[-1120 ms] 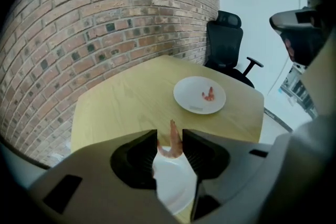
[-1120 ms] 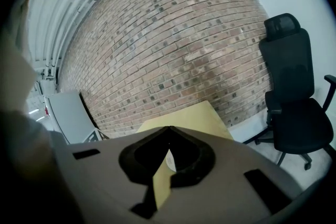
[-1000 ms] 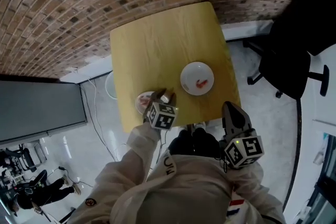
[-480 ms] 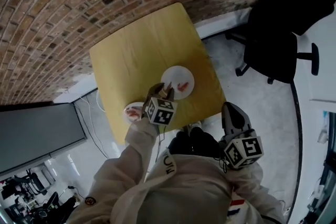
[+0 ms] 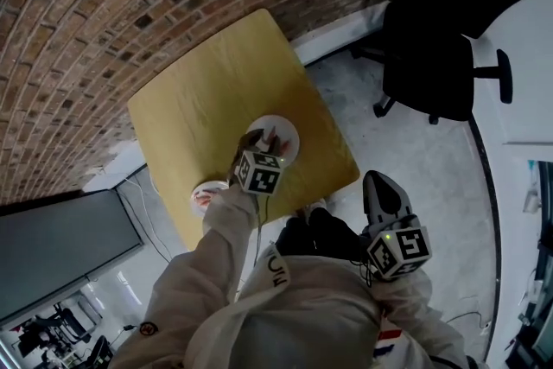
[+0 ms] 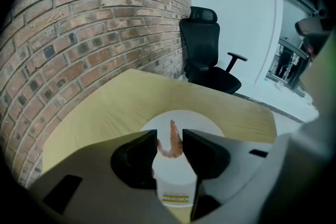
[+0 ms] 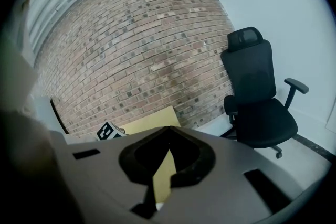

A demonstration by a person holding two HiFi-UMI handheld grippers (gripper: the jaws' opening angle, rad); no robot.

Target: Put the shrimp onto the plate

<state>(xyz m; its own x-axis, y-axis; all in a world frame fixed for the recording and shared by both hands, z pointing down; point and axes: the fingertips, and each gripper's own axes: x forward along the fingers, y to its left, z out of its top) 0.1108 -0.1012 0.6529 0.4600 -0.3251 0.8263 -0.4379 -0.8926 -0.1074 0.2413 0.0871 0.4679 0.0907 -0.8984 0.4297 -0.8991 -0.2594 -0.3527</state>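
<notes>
Currently the shrimp (image 6: 170,143) is gripped between the two pads of the left gripper (image 6: 169,135), as seen in the left gripper view: its curled body is pinched at the level of the jaw tips, with its thin end sticking out just past them. Both pads are seen touching it, one on each side, with the jaws standing part-way apart around it. The shrimp is held over the white plate (image 6: 207,126), roughly above the plate's middle; whether it touches the plate surface cannot be told. In the head view the left gripper (image 5: 266,141) is pointed down at the plate (image 5: 287,134), which sits on the yellow table (image 5: 199,99) close to its near edge. A small dish (image 5: 212,186) with something reddish in it is seen at the table edge, well to the left of the plate. The right gripper (image 7: 168,129) is clenched, tips meeting, with nothing between them; it is kept off the table near the person's body (image 5: 376,179). A black office chair (image 5: 432,56) and a brick wall (image 5: 86,13) are seen behind the table.
</notes>
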